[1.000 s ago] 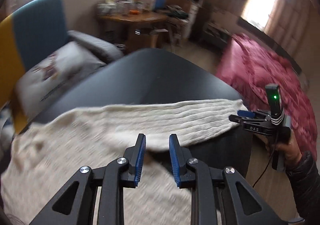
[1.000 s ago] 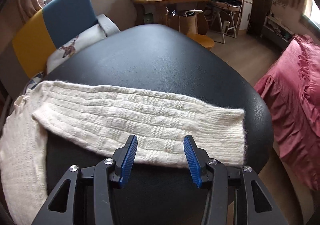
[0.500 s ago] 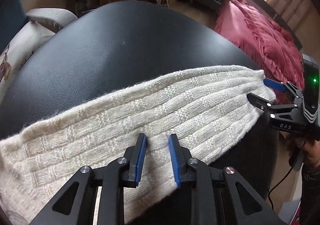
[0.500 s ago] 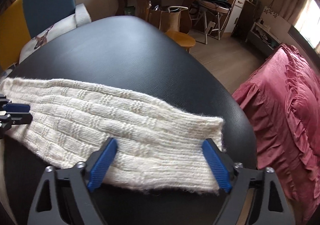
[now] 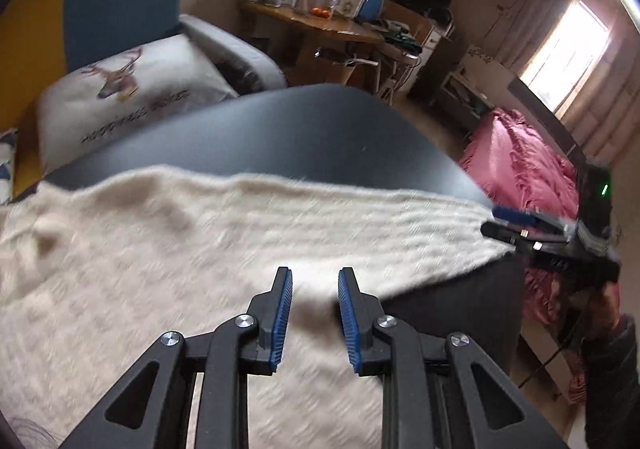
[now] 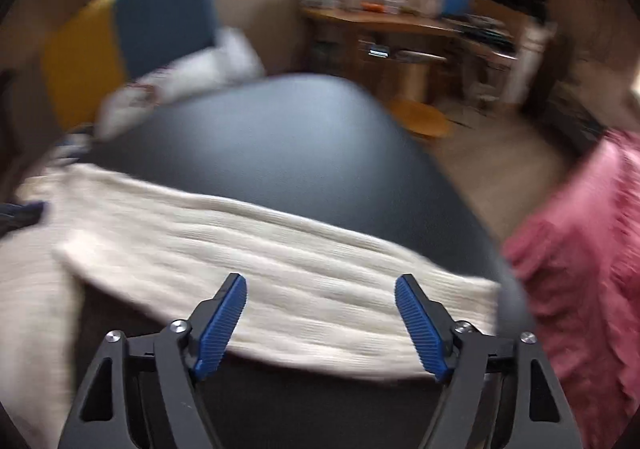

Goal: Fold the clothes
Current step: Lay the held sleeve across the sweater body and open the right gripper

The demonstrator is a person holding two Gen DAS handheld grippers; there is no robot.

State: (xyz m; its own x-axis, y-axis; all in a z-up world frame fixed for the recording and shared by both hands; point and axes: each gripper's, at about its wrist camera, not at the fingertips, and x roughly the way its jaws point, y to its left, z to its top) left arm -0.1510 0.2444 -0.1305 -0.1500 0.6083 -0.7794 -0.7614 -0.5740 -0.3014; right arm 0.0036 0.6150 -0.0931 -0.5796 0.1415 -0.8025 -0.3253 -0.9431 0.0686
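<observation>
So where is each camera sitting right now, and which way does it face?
Left wrist: on the left gripper, angled down over the cream sweater on the black table; the right gripper shows at right, jaws closing.
Right wrist: on the right gripper, facing the sweater's sleeve.
Shared: sweater, table, blue-and-yellow chair, pink bed.
</observation>
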